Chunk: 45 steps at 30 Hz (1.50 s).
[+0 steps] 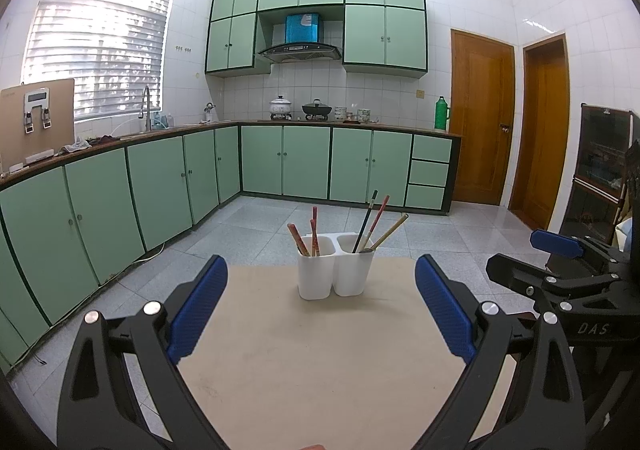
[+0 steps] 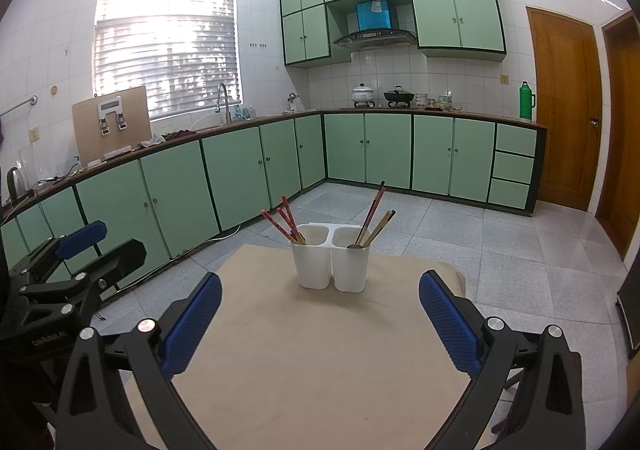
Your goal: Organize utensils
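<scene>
A white two-compartment utensil holder stands at the far middle of a beige table. Its left compartment holds red chopsticks. Its right compartment holds mixed dark, red and tan chopsticks; the right wrist view also shows what looks like a spoon end there. My left gripper is open and empty, short of the holder. My right gripper is open and empty, also short of it. Each gripper shows beside the other: the right one, the left one.
The table's far edge lies just behind the holder, with grey tiled floor beyond. Green kitchen cabinets run along the left and back walls. Wooden doors stand at the right. A dark rack is at the far right.
</scene>
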{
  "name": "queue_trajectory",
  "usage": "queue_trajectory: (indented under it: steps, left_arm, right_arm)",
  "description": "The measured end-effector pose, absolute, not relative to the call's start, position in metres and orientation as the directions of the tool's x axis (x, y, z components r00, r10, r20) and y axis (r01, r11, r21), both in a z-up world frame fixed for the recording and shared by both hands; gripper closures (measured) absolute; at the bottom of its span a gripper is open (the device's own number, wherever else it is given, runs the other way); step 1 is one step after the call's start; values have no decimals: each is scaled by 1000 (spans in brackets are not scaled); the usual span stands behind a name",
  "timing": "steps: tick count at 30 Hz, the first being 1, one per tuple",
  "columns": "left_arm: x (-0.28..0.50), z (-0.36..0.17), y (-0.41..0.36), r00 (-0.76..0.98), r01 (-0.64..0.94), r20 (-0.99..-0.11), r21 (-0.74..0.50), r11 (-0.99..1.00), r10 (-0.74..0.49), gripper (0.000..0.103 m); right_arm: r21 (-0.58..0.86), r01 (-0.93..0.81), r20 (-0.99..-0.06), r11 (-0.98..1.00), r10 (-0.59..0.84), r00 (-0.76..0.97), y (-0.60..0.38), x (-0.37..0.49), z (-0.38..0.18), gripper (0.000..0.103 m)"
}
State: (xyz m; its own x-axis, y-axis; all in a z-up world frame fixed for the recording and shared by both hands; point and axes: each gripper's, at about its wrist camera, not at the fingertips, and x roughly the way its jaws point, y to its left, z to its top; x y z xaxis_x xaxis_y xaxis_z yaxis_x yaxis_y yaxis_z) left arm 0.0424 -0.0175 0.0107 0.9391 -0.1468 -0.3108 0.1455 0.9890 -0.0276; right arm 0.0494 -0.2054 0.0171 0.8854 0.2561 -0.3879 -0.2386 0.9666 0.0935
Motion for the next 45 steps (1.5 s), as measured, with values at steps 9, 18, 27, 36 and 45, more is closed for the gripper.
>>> queue_trajectory:
  steps: [9,18,27,36,45]
  left_arm:
    - [43,11,-16,940,145,-309,-28,989,-146,11]
    - [43,12,-15,940,144,-310,-26,989,-145,11]
    - [41,11,-15,940,143,-310,-25,989,-144,11]
    - [41,11,-15,940,143,-311,-25,989,-144,11]
    - [41,11,-14,939,144,-312,-26,989,-145,11]
  right_arm:
    - [94,-239,-388,966,257,885,-205,50,16,6]
    - [93,-240,-387,966,257,886,-204,49,16,6]
    - [95,-241,-387,966,258,885,-204,49,15,6]
    - [95,-244,-387,965,261,884,-204,49,15,6]
    - [96,-245,-387,965,263,884,-204,49,16,6]
